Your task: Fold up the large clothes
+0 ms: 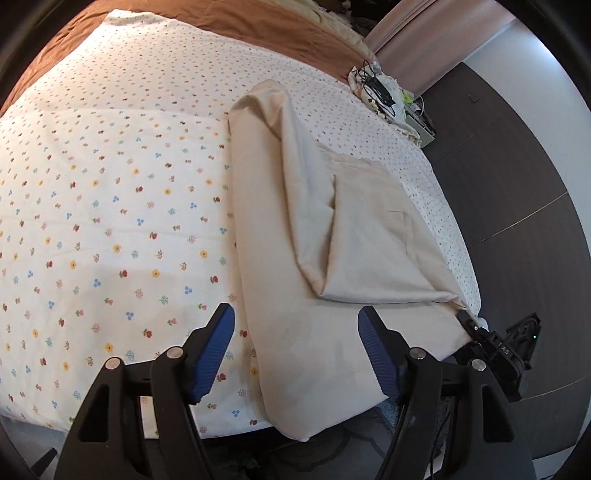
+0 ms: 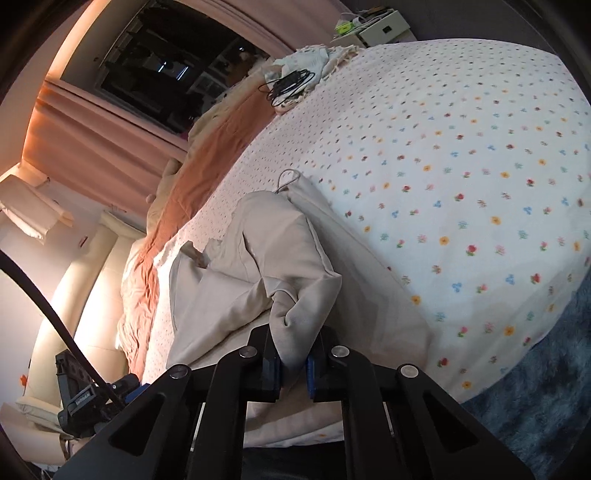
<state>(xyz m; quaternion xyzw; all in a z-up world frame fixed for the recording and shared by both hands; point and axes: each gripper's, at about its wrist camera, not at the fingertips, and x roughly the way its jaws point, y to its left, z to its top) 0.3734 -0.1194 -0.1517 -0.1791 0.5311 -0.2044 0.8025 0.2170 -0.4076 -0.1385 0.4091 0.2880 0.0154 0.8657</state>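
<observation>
**Gripping a folded garment corner at the bed edge**

Pinching a bunched corner of the beige garment (image 2: 295, 317), the right gripper (image 2: 293, 374) points at a shallow downward angle, its 2 blue pads closed tight on the cloth. The left gripper (image 1: 295, 350) tilts more steeply down; its 2 ribbed blue pads (image 1: 214, 350) stand apart, above the near end of the garment (image 1: 280, 236), with cloth under the gap and no pad pressing on it.

The garment is smooth, matte woven fabric, folded lengthwise into a long strip with 1 flap turned over on top. It lies along the edge of the bed, on a white bedspread (image 1: 110, 184) printed with small flowers. A brown blanket (image 1: 258, 26) borders the far side. A coiled black cable (image 2: 288, 85) rests on crumpled cloth at the far corner. A blue shaggy rug (image 2: 535, 387) lies beside the bed.
</observation>
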